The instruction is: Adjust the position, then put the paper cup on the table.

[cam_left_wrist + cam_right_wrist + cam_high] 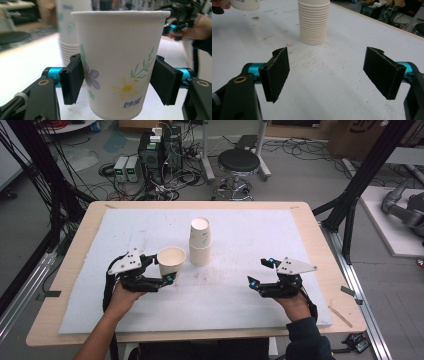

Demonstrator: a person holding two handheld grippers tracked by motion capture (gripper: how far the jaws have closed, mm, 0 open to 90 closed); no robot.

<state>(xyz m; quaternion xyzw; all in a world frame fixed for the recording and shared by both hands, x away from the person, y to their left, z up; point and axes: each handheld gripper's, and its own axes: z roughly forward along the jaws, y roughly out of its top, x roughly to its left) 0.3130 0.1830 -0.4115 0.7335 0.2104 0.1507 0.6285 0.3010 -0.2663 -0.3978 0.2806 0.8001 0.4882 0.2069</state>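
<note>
Holding a single paper cup (171,260), the left gripper (161,269) is hovering at the near left of the white-covered counter (75,270) in the high view, just left of the cup stack (200,242) standing at the counter's middle. The right gripper (258,271) is waiting at the near right, well apart from both, its jaws standing wide with nothing between them.

Looking along the left gripper's own jaws, the left gripper view is showing the flower-printed cup upright, with a black pad (72,80) pressing against each side of its lower half. The stack is rising just behind the cup on the left, and the person's other hand (197,27) is showing far off at the upper right.

Facing the stack from the near side, the right gripper view is showing its two pads (278,72) spread wide over bare counter, while the held cup is hanging at the far left edge, seemingly just clear of the surface.

By these pictures, the step in hand is carrying one cup away from the stack. The next move is calling for a bare spot to set it down upright, easing the grip only once its base is resting flat, lest the light cup tip over.
</note>
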